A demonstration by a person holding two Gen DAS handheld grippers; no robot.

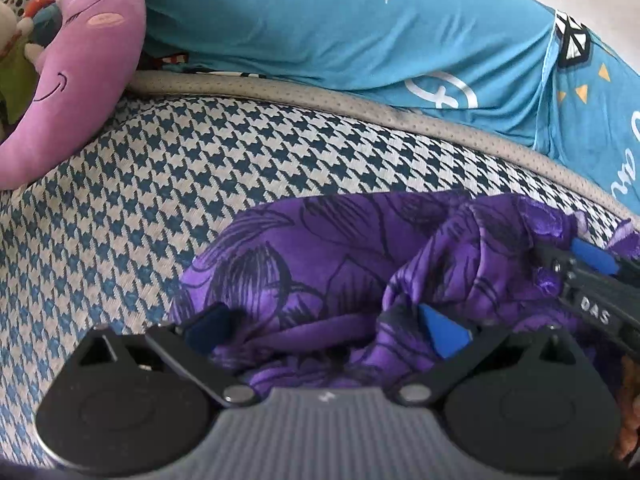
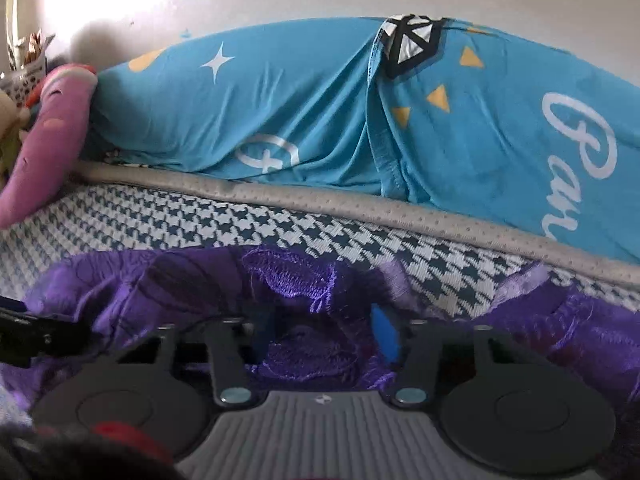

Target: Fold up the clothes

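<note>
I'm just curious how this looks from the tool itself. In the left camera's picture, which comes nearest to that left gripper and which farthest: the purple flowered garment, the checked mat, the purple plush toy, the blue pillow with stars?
1. Purple flowered garment: between the left gripper's fingers.
2. Checked mat: underneath, stretching ahead.
3. Purple plush toy: far left.
4. Blue pillow: along the back.

One purple garment (image 1: 320,264) lies on one checked mattress (image 1: 120,208). One blue pillow (image 1: 320,32). One pink plush toy (image 1: 88,60).
</note>
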